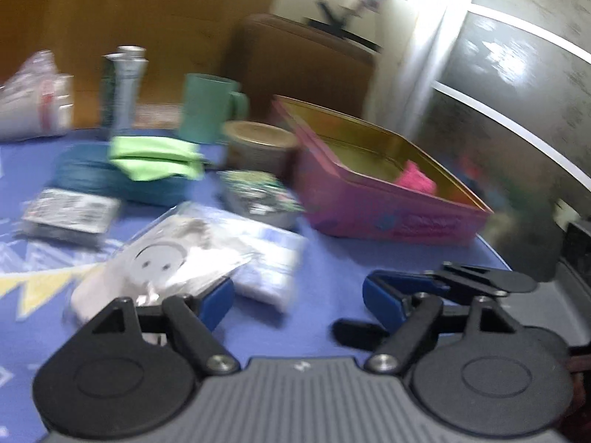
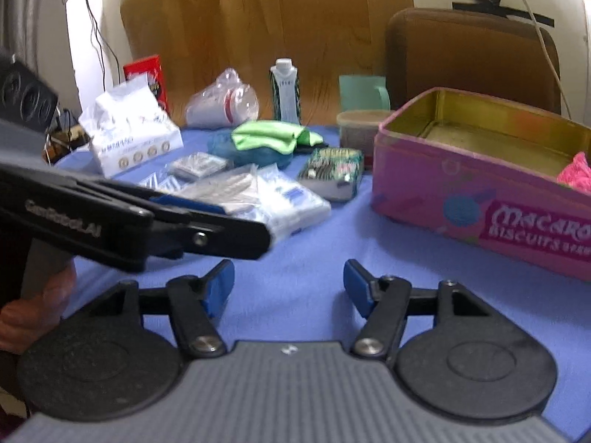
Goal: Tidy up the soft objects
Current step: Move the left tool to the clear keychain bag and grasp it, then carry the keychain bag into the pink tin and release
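A pink biscuit tin point(image 1: 388, 214) point(image 2: 476, 199) stands open on the blue tablecloth, with a pink knitted cloth point(image 1: 415, 181) point(image 2: 576, 171) in its near corner. A green cloth point(image 1: 155, 157) point(image 2: 273, 134) lies on a teal bundle point(image 1: 92, 177) at the back. A clear bag of white soft items point(image 1: 192, 258) point(image 2: 266, 199) lies in the middle. My left gripper point(image 1: 299, 295) is open, its left finger beside this bag. It also shows in the right wrist view point(image 2: 240, 229), reaching in from the left. My right gripper point(image 2: 288, 288) is open and empty over bare cloth.
A teal mug point(image 2: 362, 92), a round lidded tub point(image 2: 360, 127), a small carton bottle point(image 2: 286, 90), stacked plastic cups point(image 2: 221, 105), a tissue pack point(image 2: 133, 129), a patterned packet point(image 2: 332, 173) and a flat packet point(image 1: 70, 214) crowd the back. A brown chair point(image 2: 472, 55) stands behind.
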A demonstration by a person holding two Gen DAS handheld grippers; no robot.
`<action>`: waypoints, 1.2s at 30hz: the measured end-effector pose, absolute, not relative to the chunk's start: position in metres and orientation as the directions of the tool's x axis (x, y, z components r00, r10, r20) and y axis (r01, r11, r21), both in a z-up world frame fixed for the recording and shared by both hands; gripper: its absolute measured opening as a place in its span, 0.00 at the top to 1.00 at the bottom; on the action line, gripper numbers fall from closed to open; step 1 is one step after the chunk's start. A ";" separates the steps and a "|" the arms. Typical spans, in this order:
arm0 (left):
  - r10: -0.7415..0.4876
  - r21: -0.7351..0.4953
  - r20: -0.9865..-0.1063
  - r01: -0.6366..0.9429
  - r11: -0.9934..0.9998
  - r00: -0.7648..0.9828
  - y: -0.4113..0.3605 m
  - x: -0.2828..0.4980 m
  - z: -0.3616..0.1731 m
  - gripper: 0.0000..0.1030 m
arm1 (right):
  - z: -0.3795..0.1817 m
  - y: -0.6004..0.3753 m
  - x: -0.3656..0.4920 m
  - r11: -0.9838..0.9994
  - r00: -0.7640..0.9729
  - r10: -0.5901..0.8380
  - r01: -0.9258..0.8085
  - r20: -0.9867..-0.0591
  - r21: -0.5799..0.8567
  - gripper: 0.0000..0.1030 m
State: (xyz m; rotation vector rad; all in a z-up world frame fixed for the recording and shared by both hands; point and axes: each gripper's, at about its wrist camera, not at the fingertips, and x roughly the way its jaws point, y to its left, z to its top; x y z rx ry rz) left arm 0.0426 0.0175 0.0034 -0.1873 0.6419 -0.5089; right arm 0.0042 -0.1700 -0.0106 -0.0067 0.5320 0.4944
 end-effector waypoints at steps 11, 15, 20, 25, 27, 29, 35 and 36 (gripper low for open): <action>-0.313 -0.406 -0.486 0.107 0.908 0.816 0.132 0.034 0.015 0.22 | 0.007 -0.128 0.022 0.802 0.702 0.568 -0.589 -0.429 0.098 0.34; -0.293 -0.477 -0.482 0.033 0.879 0.826 0.165 0.034 0.010 0.21 | 0.017 -0.103 0.039 0.758 0.657 0.617 -0.644 -0.433 0.102 0.34; -0.325 -0.522 -0.503 0.018 0.853 0.801 0.169 0.057 0.003 0.21 | 0.019 -0.069 0.083 0.754 0.636 0.618 -0.645 -0.461 0.121 0.34; -0.330 -0.504 -0.541 0.016 0.864 0.774 0.159 0.070 -0.009 0.37 | 0.002 -0.044 0.129 0.752 0.575 0.621 -0.629 -0.533 0.197 0.42; -0.331 -0.497 -0.540 0.024 0.867 0.774 0.159 0.061 -0.009 0.37 | 0.001 -0.046 0.131 0.743 0.546 0.646 -0.609 -0.533 0.277 0.44; -0.330 -0.489 -0.535 0.033 0.872 0.778 0.159 0.050 -0.008 0.37 | 0.002 -0.048 0.117 0.743 0.549 0.646 -0.611 -0.530 0.272 0.48; -0.399 -0.511 -0.521 0.098 0.854 0.755 0.131 0.033 0.004 0.37 | 0.012 -0.072 0.053 0.753 0.629 0.645 -0.619 -0.434 0.221 0.56; -0.410 -0.498 -0.516 0.126 0.858 0.752 0.119 0.038 0.009 0.37 | 0.014 -0.079 0.045 0.767 0.655 0.632 -0.605 -0.414 0.213 0.56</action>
